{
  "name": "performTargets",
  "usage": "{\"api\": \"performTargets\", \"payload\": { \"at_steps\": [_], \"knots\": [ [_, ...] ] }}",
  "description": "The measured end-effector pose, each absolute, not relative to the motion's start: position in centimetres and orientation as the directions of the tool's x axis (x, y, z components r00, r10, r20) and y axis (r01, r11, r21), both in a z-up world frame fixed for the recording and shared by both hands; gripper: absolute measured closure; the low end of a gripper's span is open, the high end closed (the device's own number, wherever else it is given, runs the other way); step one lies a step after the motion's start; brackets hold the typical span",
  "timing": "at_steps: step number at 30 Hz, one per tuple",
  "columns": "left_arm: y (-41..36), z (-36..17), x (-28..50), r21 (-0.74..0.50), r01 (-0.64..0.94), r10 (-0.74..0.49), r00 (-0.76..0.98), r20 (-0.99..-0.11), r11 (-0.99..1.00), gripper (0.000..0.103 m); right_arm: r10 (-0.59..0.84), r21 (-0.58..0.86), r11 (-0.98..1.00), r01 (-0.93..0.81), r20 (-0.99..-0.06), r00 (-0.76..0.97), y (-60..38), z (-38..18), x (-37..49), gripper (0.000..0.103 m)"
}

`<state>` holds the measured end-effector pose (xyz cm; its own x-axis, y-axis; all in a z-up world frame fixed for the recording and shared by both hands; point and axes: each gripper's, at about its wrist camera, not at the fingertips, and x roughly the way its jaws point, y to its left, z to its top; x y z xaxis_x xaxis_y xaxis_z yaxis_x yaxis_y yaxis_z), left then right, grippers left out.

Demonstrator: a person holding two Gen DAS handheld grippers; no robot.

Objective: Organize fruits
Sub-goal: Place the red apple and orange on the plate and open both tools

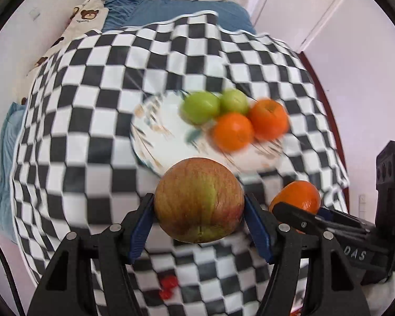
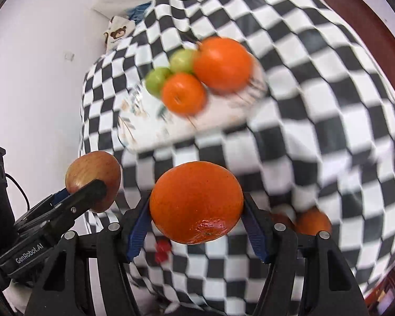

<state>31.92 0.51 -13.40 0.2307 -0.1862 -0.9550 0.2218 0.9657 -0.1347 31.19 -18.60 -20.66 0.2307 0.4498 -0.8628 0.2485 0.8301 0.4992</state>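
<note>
My left gripper (image 1: 199, 210) is shut on a red-green apple (image 1: 199, 200) and holds it above the checkered cloth, just short of the white plate (image 1: 158, 131). My right gripper (image 2: 196, 210) is shut on an orange (image 2: 196, 201); it also shows in the left wrist view (image 1: 296, 197) to the right of the apple. The apple shows in the right wrist view (image 2: 93, 176) at the left. The plate (image 2: 223, 115) holds two green apples (image 1: 201, 106) (image 1: 234, 101) and two oranges (image 1: 233, 131) (image 1: 268, 118), grouped on its right side.
A black-and-white checkered cloth (image 1: 92, 105) covers the table. Small red fruits (image 1: 168, 287) lie on it below the grippers. Another orange (image 2: 313, 222) lies at the lower right. A blue cloth (image 1: 171, 8) and bear-print fabric (image 1: 87, 13) lie beyond. White walls stand on both sides.
</note>
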Motion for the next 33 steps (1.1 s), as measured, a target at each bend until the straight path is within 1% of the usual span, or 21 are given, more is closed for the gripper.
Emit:
{"api": "performTargets", "payload": {
  "at_steps": [8, 18, 19, 20, 21, 22, 23, 26, 30, 33],
  "knots": [
    [2.6, -17.3, 40.6, -0.074, 0.198, -0.106, 0.156, -0.982, 0.977, 0.039, 0.460, 0.497, 0.830, 0.253, -0.866, 0.194, -14.7, -23.3, 38.7, 0.035],
    [2.0, -20.3, 44.9, -0.035, 0.231, -0.050, 0.059, -0.997, 0.972, 0.038, 0.486, 0.495, 0.811, 0.312, -0.867, 0.114, -12.0, -25.9, 42.2, 0.034],
    [2.0, -20.6, 45.0, -0.036, 0.232, -0.048, 0.049, -0.998, 0.972, 0.038, 0.487, 0.493, 0.810, 0.318, -0.867, 0.103, -11.9, -26.1, 42.4, 0.033],
    [1.9, -20.8, 45.1, -0.039, 0.229, -0.049, 0.039, -0.998, 0.973, 0.038, 0.497, 0.502, 0.802, 0.324, -0.861, 0.103, -12.0, -26.1, 42.3, 0.019],
    [1.8, -20.9, 45.0, -0.045, 0.229, -0.054, 0.033, -0.998, 0.972, 0.032, 0.503, 0.509, 0.798, 0.322, -0.858, 0.108, -12.1, -26.0, 42.2, 0.009],
    [1.7, -20.9, 45.1, -0.062, 0.228, -0.071, 0.032, -0.997, 0.972, 0.022, 0.490, 0.498, 0.807, 0.318, -0.865, 0.113, -12.3, -25.7, 42.0, 0.004],
    [1.5, -20.8, 45.1, -0.064, 0.227, -0.077, 0.048, -0.996, 0.972, 0.005, 0.484, 0.496, 0.810, 0.314, -0.867, 0.120, -12.4, -25.5, 41.8, 0.005],
    [1.2, -20.0, 44.9, -0.076, 0.226, -0.094, 0.069, -0.993, 0.971, 0.004, 0.476, 0.486, 0.819, 0.306, -0.872, 0.112, -13.0, -24.8, 41.6, 0.005],
    [1.3, -19.0, 44.0, -0.083, 0.200, -0.103, 0.091, -0.991, 0.976, 0.004, 0.362, 0.381, 0.885, 0.266, -0.924, 0.120, -13.8, -23.2, 40.9, 0.005],
    [1.5, -18.4, 42.4, -0.068, 0.184, -0.089, 0.110, -0.990, 0.981, 0.004, 0.246, 0.277, 0.930, 0.240, -0.957, 0.152, -14.7, -21.8, 40.3, 0.005]
  ]
}}
